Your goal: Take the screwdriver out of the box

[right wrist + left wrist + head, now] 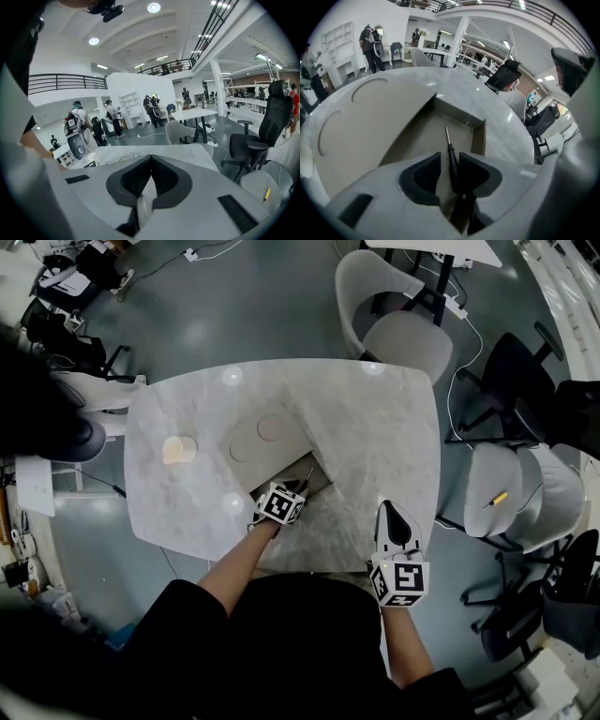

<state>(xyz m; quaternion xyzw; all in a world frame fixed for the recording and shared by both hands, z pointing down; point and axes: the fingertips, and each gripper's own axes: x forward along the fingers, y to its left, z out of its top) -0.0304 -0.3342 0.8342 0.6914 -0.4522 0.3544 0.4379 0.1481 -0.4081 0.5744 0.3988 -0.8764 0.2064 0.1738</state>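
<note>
An open brown box (319,482) is set in the white marble table (375,427). Inside lies a black-handled screwdriver (446,136), its metal shaft pointing away from me. My left gripper (292,490) points steeply down into the box (478,138). Its jaws stand apart on either side of the screwdriver handle. The handle lies close beside the right pad (476,174), with a gap to the left pad (423,176). Nothing is clamped. My right gripper (394,517) hovers at the table's near right edge. That gripper (150,159) has its pads together and holds nothing.
A pale flap with round dents (365,126) spreads left of the box. A small cream object (178,449) sits on the table's left part. Grey chairs (403,334) stand behind and to the right. One chair (525,493) bears a yellow pen (497,499). People stand far off.
</note>
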